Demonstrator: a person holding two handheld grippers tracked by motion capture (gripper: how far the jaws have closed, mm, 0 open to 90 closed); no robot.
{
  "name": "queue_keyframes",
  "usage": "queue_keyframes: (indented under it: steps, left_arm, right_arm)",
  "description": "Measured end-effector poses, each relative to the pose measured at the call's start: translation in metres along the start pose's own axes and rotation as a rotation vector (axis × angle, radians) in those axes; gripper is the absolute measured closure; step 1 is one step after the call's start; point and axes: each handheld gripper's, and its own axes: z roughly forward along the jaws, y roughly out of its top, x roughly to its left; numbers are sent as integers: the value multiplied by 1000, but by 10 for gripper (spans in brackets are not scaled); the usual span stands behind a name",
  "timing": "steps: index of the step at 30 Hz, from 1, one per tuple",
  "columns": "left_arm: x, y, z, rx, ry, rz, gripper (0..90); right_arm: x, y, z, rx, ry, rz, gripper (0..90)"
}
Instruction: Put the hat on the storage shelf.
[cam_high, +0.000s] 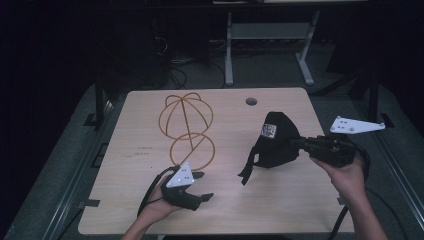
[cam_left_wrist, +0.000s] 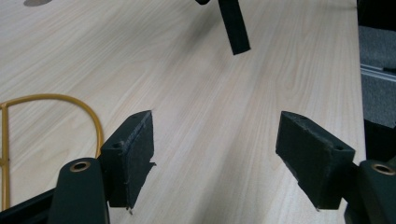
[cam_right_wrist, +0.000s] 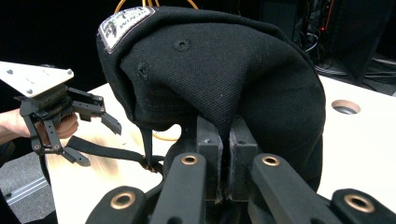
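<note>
A black cap (cam_high: 275, 142) with a white patch hangs above the right half of the table, and my right gripper (cam_high: 295, 142) is shut on its fabric. In the right gripper view the pads (cam_right_wrist: 212, 149) pinch a fold of the cap (cam_right_wrist: 219, 70). The cap's strap (cam_high: 247, 172) dangles toward the tabletop, and its end (cam_left_wrist: 236, 28) shows in the left gripper view. My left gripper (cam_high: 204, 186) is low near the front left, open, with nothing between its fingers (cam_left_wrist: 135, 154). A golden wire frame (cam_high: 187, 127) lies on the table just beyond it.
The wooden table (cam_high: 300, 200) has a round hole (cam_high: 251, 101) near its far edge. Behind it stands a grey desk frame (cam_high: 229, 50), with cables on the dark floor. Bare wood lies between the two grippers.
</note>
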Motion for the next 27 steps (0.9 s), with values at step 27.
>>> queue_keyframes:
  steps: [27]
  left_arm:
    - [-1,-5,1,28,40,49,270]
  right_arm:
    - [17,77,37,-7,92,-75,859]
